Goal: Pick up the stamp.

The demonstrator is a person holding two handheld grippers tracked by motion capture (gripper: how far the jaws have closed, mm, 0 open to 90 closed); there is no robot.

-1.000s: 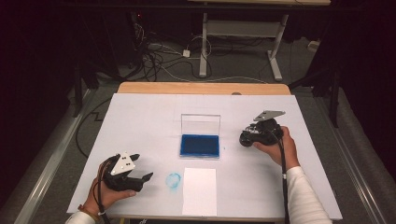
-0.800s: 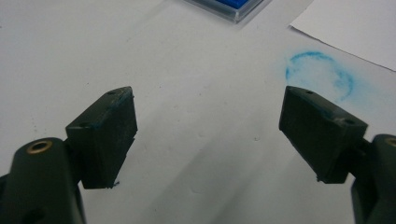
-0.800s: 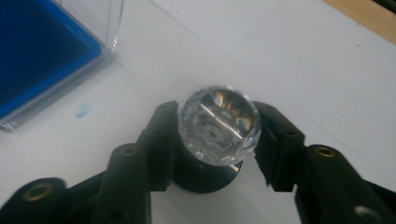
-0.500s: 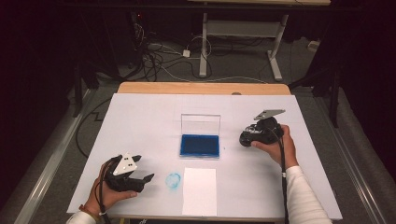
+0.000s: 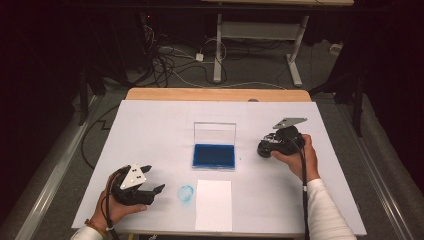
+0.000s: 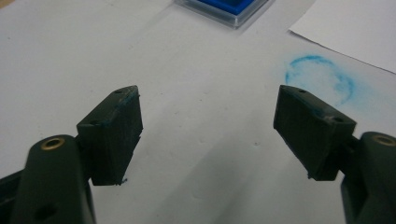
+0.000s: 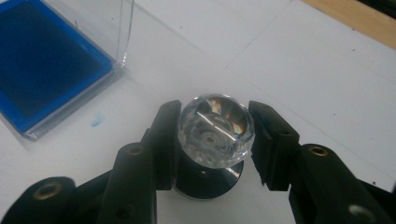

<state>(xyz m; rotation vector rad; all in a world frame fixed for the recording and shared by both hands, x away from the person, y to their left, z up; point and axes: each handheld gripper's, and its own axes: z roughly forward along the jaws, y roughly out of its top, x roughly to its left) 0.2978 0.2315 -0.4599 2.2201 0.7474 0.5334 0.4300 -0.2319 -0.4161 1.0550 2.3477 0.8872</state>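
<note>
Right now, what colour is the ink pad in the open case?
Deep blue; the ink pad shows best in the high view.

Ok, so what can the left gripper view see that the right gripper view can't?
The left gripper view has a smudgy blue ring mark and the corner of a white paper sheet. The right gripper view has a clear faceted knob on a dark round base, held in the jaws of the right gripper, plus an upright clear lid. Both have the blue ink pad and the white table cover.
</note>
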